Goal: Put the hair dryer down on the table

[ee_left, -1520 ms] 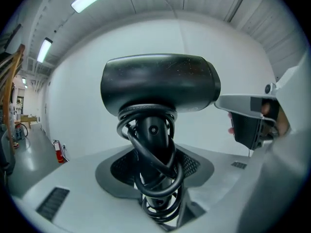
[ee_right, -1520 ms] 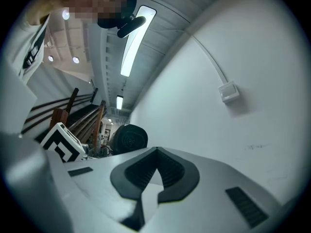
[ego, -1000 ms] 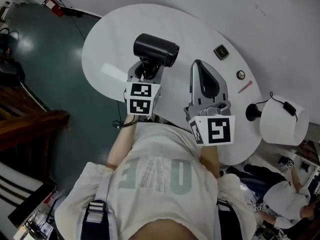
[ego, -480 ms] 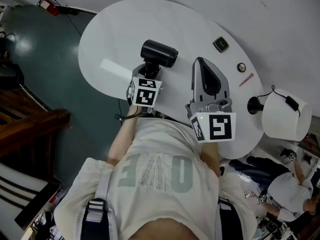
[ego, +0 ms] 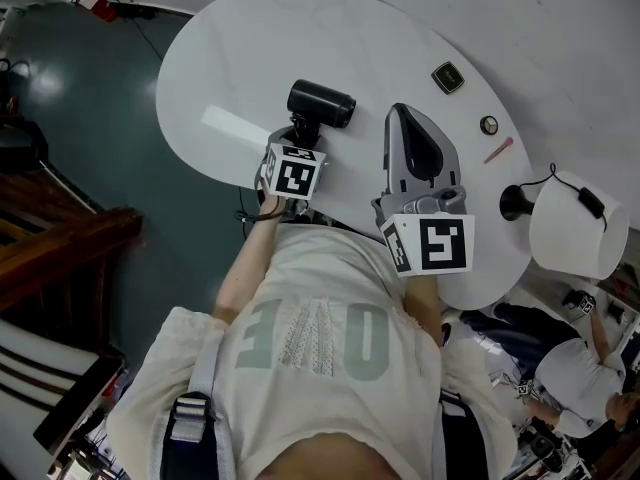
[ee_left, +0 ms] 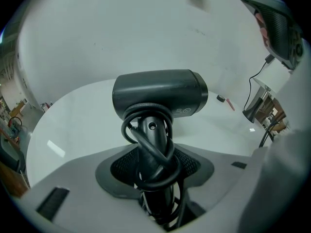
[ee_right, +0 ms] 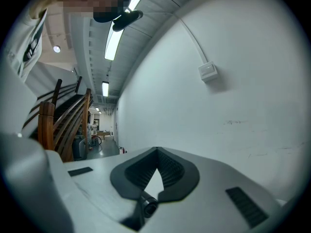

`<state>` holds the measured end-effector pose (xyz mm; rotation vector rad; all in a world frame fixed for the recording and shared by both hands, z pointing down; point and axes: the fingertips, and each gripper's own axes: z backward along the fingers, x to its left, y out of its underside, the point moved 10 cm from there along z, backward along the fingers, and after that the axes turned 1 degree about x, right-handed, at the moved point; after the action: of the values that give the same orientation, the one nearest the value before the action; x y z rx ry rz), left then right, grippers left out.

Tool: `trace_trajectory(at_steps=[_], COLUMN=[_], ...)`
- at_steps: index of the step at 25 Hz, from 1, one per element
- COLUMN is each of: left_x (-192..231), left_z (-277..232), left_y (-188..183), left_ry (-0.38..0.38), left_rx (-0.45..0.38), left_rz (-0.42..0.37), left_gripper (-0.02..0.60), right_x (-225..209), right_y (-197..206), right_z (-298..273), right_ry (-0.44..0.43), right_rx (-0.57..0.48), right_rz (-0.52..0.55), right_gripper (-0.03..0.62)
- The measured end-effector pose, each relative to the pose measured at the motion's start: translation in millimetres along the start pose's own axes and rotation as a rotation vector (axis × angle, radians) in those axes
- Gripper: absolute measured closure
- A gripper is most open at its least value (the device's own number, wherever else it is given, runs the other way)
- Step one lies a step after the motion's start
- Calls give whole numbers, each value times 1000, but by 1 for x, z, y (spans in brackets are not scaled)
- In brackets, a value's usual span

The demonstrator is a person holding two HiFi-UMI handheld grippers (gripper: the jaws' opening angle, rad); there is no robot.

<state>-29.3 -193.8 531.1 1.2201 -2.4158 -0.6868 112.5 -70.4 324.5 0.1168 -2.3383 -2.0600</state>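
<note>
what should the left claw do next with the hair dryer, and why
Probably ease the left claw straight down until the hair dryer rests on the table, and only then open. Its jaws are clamped on the dryer's handle, with the barrel level and over bare tabletop. The views don't show whether the dryer touches the surface, so letting go now might drop it.

Head view is kinda dim and flat, just one bright glare streak on the white worktop (ego: 232, 128). Left gripper view and right gripper view are both heavy fisheye, black corners, edges all bent. Ceiling strip lights (ee_right: 114, 42) blow out in the right one, foreground's soft.
</note>
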Motion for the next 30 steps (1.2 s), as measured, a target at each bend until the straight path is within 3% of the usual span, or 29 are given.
trace_trajectory(at_steps=[19,30], left_x=[-6,-13], left_z=[-18,-20], left_y=[-1,-1], left_ry=[-3,-39], left_rx=[155,167], left_rz=[-37,-85], left_gripper=[370,368], right_x=[9,12], right_y=[3,6], right_z=[-4,-3], right_ry=[-38,-57], right_rx=[17,19], right_rz=[-2,5], right_gripper=[589,589])
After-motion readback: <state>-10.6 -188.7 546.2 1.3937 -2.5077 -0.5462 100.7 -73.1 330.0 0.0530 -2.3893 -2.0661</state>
